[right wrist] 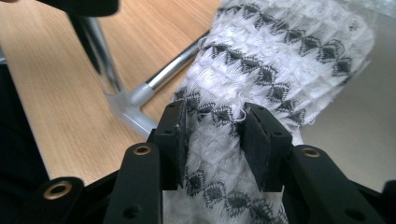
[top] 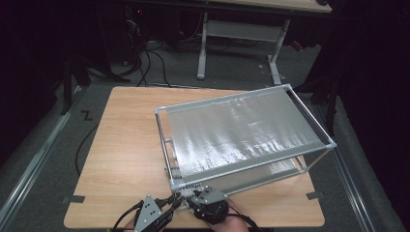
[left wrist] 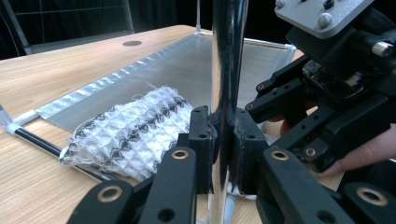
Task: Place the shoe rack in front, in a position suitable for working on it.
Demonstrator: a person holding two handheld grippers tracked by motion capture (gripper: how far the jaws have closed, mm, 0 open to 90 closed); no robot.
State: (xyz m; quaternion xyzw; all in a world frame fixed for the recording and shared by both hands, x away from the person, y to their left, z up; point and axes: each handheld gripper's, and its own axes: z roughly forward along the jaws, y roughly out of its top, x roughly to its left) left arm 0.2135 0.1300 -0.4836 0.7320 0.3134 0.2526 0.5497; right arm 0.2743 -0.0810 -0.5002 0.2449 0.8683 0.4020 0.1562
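Note:
A white cloth (left wrist: 135, 130) with a black diamond pattern lies on the lower silver sheet (left wrist: 187, 65) of a metal-framed rack (top: 309, 113), at its near corner. My left gripper (left wrist: 224, 140) is shut on the rack's upright chrome post (left wrist: 229, 46) at that corner. Just to its right, my right gripper (left wrist: 327, 107) reaches in under the top shelf. In the right gripper view its pads (right wrist: 175, 135) press into a bunched fold of the cloth (right wrist: 280, 60). In the high view both grippers, left (top: 175, 199) and right (top: 193, 197), meet at the rack's front corner.
The rack stands askew on a wooden table (top: 125, 145), its top covered by a shiny silver sheet (top: 241, 128). Bare wood lies to the left of the rack. Behind the table stand a white desk leg (top: 202, 48) and floor cables (top: 145, 63).

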